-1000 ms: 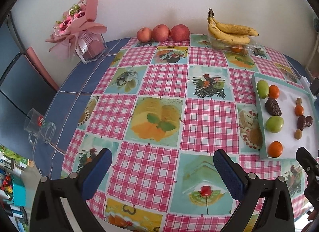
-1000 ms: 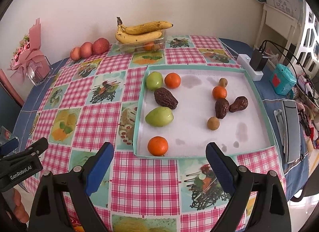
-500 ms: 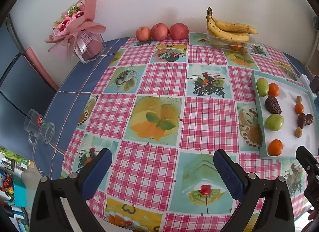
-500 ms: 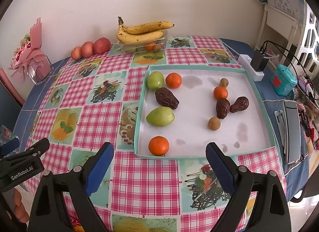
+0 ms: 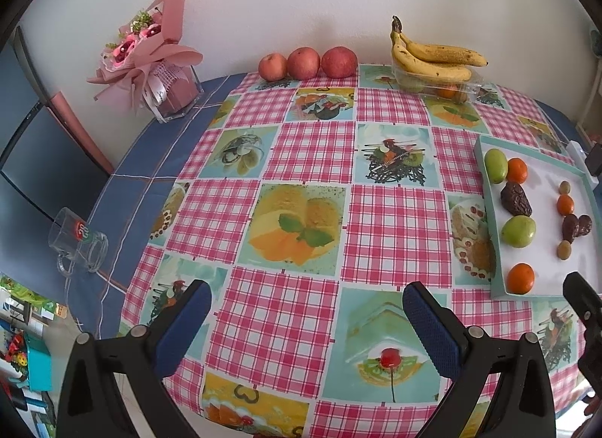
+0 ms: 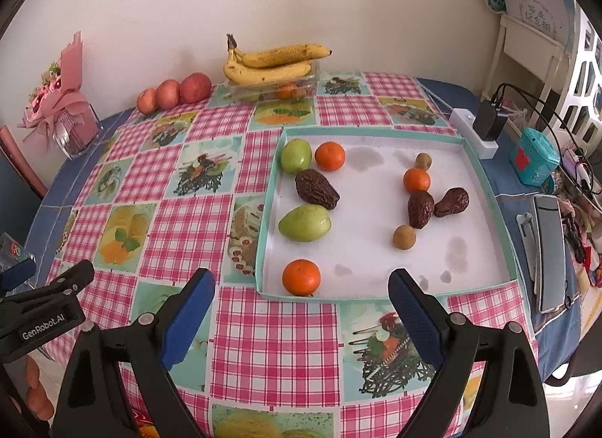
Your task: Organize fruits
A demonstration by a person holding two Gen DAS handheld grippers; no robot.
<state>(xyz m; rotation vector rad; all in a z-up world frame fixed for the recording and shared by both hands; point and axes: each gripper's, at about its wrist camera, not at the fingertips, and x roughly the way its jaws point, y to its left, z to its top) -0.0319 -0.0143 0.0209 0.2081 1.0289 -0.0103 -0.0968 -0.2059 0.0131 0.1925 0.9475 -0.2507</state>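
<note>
**Orange, green and brown fruit loose in a white tray**

Orange mandarins, three of them, lie in the shallow white tray (image 6: 380, 289) with teal rim: one (image 6: 301, 277) at the near edge, one (image 6: 330, 156) at the far left beside a green fruit (image 6: 296, 155), one (image 6: 416, 179) to the right. A second green fruit (image 6: 304, 222) sits mid-left, with a wrinkled dark fruit (image 6: 316, 189) just beyond it. Two more dark fruits (image 6: 420, 209) touch at the right; two small tan round ones (image 6: 404, 237) lie apart. Kinds are mixed, not grouped.

Handling, as judged: mandarins look light, soft-skinned, apt to roll; take across the widest part, gently. Green fruits look firmer, smooth, possibly slippery. Dark ones appear shrivelled, easy to pinch across the narrow waist. The tan ones are small and need a centred grip.

Right gripper (image 6: 301, 310) hovers over the tablecloth just short of the tray, blue pads spread wide, nothing between them. Left gripper (image 5: 306, 319) hangs over the cloth well left of the tray, likewise spread and holding nothing.

Beyond: bananas (image 6: 272, 63) on a clear box and three apples (image 6: 175, 92) by the wall, a bouquet (image 5: 150, 56), a glass mug (image 5: 77, 246).
</note>
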